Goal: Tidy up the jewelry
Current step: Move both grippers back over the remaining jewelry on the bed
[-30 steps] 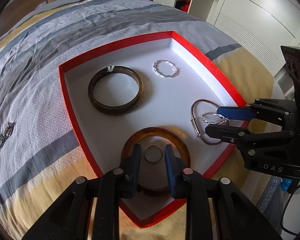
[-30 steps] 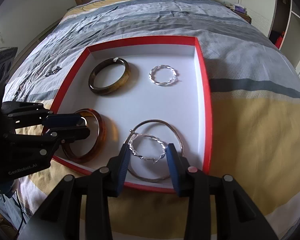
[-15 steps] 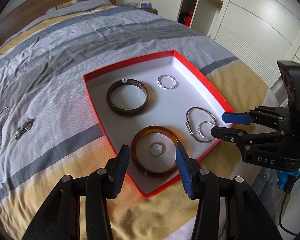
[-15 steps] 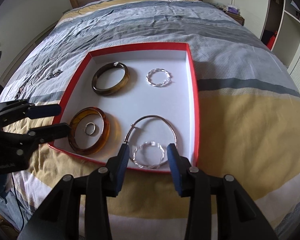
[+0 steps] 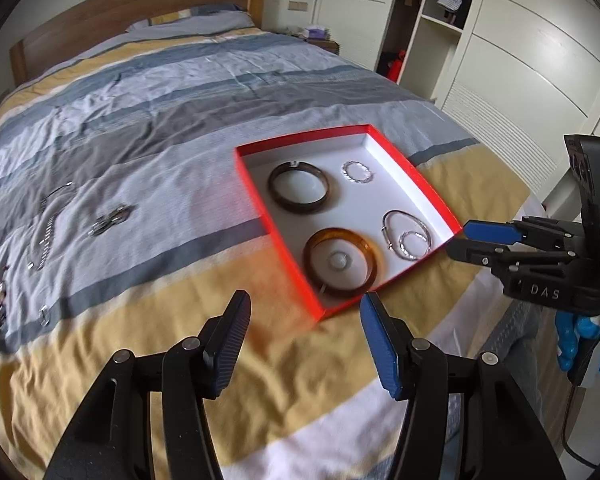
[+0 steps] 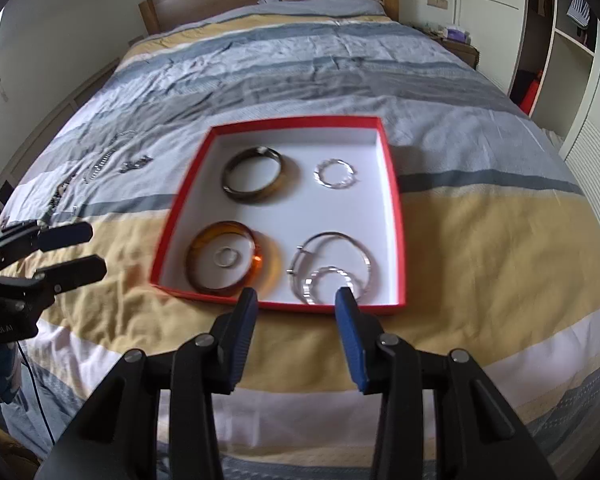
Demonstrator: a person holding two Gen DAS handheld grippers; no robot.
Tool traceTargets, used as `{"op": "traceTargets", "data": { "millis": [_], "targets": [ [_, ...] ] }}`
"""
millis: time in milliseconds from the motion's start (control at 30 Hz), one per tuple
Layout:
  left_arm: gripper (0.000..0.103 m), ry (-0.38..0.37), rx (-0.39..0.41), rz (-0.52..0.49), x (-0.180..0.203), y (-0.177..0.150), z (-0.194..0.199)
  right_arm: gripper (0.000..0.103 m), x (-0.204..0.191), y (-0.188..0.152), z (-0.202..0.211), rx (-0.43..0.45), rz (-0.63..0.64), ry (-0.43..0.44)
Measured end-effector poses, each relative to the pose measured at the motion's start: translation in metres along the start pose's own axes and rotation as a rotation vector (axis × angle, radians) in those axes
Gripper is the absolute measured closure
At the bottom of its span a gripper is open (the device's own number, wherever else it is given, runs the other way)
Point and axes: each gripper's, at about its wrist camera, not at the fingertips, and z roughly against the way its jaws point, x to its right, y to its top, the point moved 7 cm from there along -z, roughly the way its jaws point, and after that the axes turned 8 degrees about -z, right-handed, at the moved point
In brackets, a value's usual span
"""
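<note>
A soft, wrinkled striped bedspread (image 6: 480,240) is used as the work surface. On it a shallow red cardboard box (image 6: 396,216) with a smooth white floor is set, so pieces are probably kept apart and visible. Inside, a dark glossy bangle (image 6: 252,180) and an amber translucent bangle (image 6: 204,240) are laid flat, a small ring (image 6: 227,257) nested in the latter. A thin wire hoop (image 6: 340,240) encloses a twisted silver ring (image 6: 328,280); another twisted ring (image 6: 335,174) lies alone. Chains (image 5: 46,236) are left on the cloth, outside the box. The left gripper (image 5: 302,336) and right gripper (image 6: 296,320) are held released, grasping nothing, short of the box.
</note>
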Motion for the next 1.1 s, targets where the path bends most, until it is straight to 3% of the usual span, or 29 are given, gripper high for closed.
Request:
{"op": "traceTargets", "data": {
  "millis": [433, 833, 1100],
  "targets": [
    [0.037, 0.118, 0.082, 0.123, -0.056, -0.064, 0.084, 0.064, -0.074, -0.013, 0.039, 0.060, 0.075, 0.058],
    [0.037, 0.232, 0.154, 0.243, -0.105, -0.129, 0.156, 0.064, -0.139, -0.024, 0.085, 0.126, 0.181, 0.084],
    [0.037, 0.286, 0.170, 0.308, -0.133, -0.162, 0.184, 0.064, -0.173, -0.026, 0.108, 0.163, 0.238, 0.107]
  ]
}}
